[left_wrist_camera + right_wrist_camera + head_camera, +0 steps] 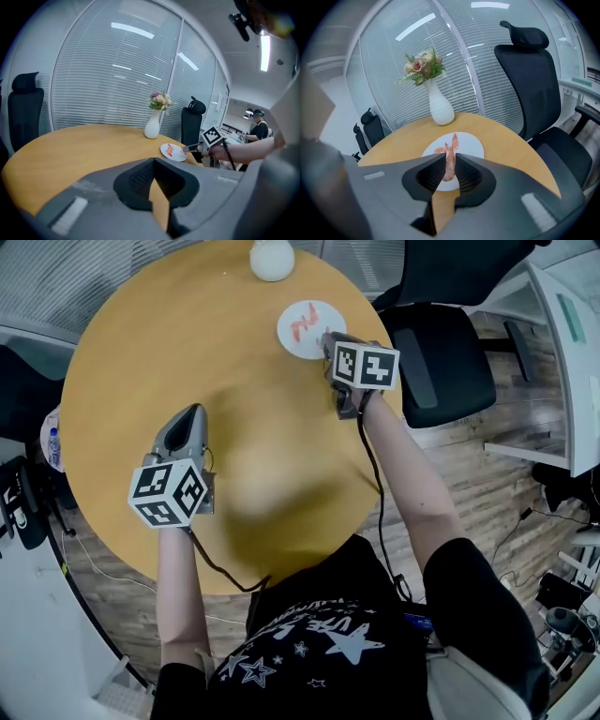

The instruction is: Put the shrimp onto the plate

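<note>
Shrimp (449,169) sits pinched between the right tongs (448,157), whose jaws are closed onto it over the edge of the white plate (469,144). A 2nd shrimp (438,151) lies on that plate, near the white vase (272,259) on the round worktop (187,343). The left tongs (195,412) hover well apart from the plate, jaws together, holding nothing.

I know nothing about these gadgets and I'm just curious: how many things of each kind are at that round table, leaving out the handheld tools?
Plate: 1
Shrimp: 2 (one held in the right gripper)
Vase with flowers: 1
Total: 4
</note>
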A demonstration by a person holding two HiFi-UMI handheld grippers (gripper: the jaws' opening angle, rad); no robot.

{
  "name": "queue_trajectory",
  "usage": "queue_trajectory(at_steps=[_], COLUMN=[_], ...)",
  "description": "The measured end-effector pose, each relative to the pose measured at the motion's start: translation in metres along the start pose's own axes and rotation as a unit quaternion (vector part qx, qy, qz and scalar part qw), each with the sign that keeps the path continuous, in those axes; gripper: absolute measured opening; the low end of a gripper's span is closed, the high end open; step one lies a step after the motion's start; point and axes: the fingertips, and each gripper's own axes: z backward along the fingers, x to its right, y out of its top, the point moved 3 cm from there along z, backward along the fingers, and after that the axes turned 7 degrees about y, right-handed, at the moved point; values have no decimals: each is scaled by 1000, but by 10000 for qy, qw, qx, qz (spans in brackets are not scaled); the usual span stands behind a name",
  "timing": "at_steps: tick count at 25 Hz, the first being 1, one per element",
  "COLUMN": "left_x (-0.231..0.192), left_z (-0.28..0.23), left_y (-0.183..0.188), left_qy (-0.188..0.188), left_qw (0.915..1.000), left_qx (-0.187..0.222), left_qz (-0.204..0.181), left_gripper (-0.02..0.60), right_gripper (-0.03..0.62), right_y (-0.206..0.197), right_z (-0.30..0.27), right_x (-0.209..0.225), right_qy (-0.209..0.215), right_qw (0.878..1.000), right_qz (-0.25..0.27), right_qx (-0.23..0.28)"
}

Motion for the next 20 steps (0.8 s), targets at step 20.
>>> queue_trajectory(at_steps=[20], left_x=[-15], left_z=[-24], left_y=[-14], left_qy=[-74], left_qw=[9994], left_qx=[-169], left_qz=[278], left_gripper=[2], right_gripper=[64], right_y=[-8], right_z=[-37], right_x=[9], right_qy=[-627], right_qw=[9952], right_qz=[444], right_qx=[-612])
